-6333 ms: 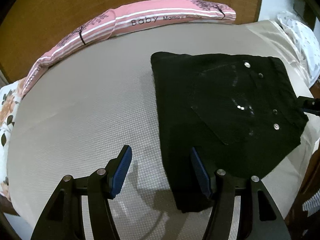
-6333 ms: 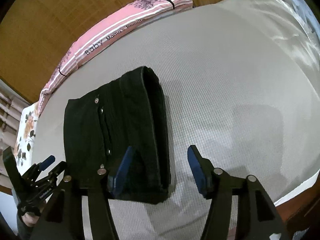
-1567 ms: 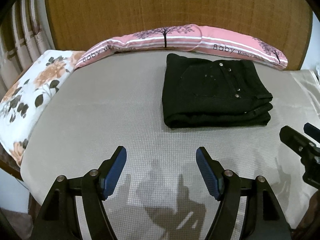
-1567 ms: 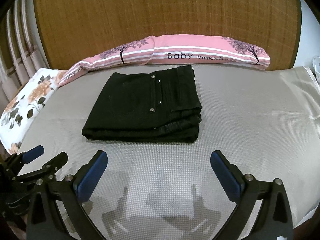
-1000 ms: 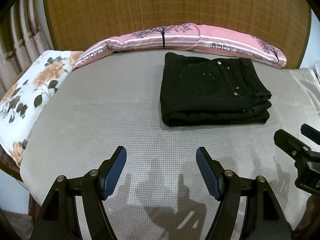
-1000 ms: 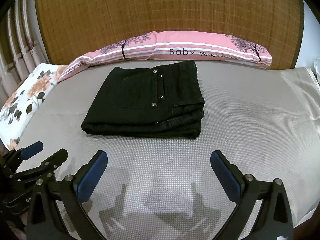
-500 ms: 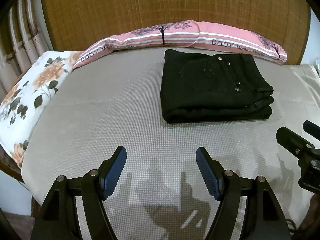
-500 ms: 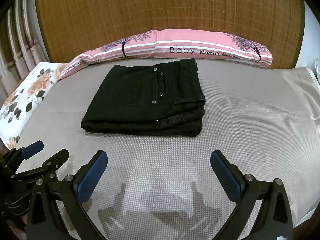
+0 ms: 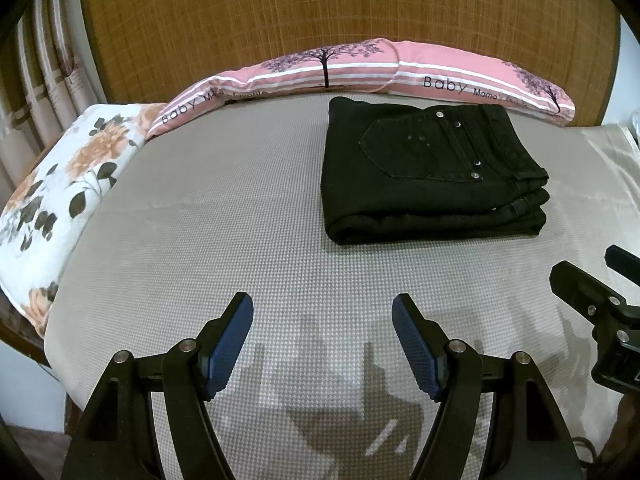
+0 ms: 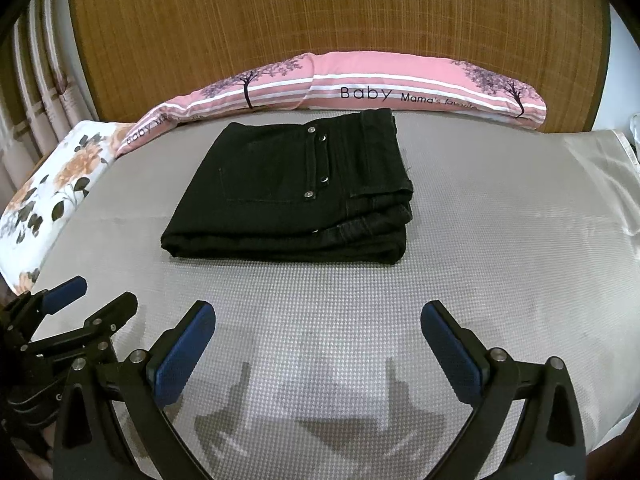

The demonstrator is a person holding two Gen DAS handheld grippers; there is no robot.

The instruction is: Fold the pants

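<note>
Left wrist view: my left tongs (image 9: pixel 322 332) stand spread apart and empty above the bed (image 9: pixel 224 216). The pants (image 9: pixel 430 172) lie ahead and right, a thick folded stack. I judge them heavy, soft denim; grip the rounded fold edge.

Right wrist view: my right tongs (image 10: pixel 318 344) gape wide, holding nothing; the pants (image 10: pixel 298 192) lie straight ahead. No containers visible.

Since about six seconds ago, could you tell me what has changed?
Both claws, left and right, pulled back from the pants and hang open, clear of them. The pants now lie as a folded stack by the pink bolster. The mat stayed put.
</note>
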